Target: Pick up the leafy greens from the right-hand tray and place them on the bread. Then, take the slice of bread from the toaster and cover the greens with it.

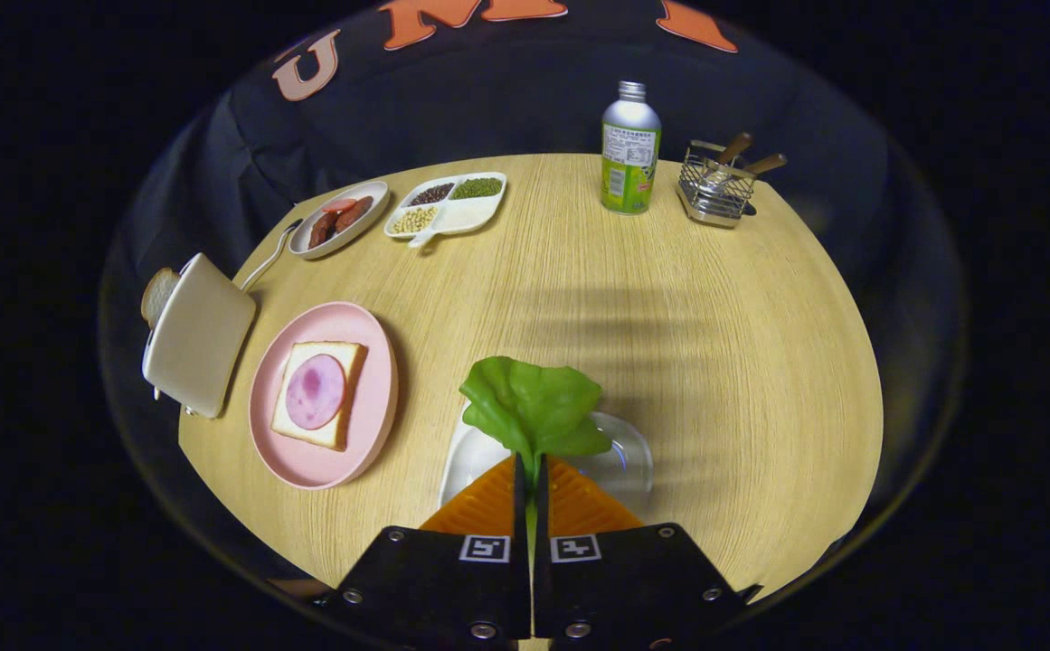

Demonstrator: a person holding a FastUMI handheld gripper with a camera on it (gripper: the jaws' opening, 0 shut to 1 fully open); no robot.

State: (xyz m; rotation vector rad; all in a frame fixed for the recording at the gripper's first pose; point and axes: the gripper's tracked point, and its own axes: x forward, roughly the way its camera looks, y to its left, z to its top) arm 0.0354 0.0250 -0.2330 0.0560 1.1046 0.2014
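Gripper view: hand-held gripper (530,470) had both fingers pressed together on the stem of the leafy greens (534,407), which stood up just ahead of the fingertips. Directly beneath and beyond the fingertips lay a clear tray (624,461) on the round wooden worktop (669,316); whether the leaf touched the tray could not be told.

To the left of the fingers sat a pink plate (307,466) carrying a slice of bread (344,353) with a round slice of ham (315,391) on top. Just beyond the plate's left side stood a pale toaster (199,334), a second slice of bread (157,294) poking from its far end.

Farther back on the worktop: an oval dish of sausages (339,219), beside it a divided dish of beans (448,204). Well apart to the right, a metal bottle (630,149) stood upright, with a wire basket (717,188) holding wooden-handled utensils just beside it.
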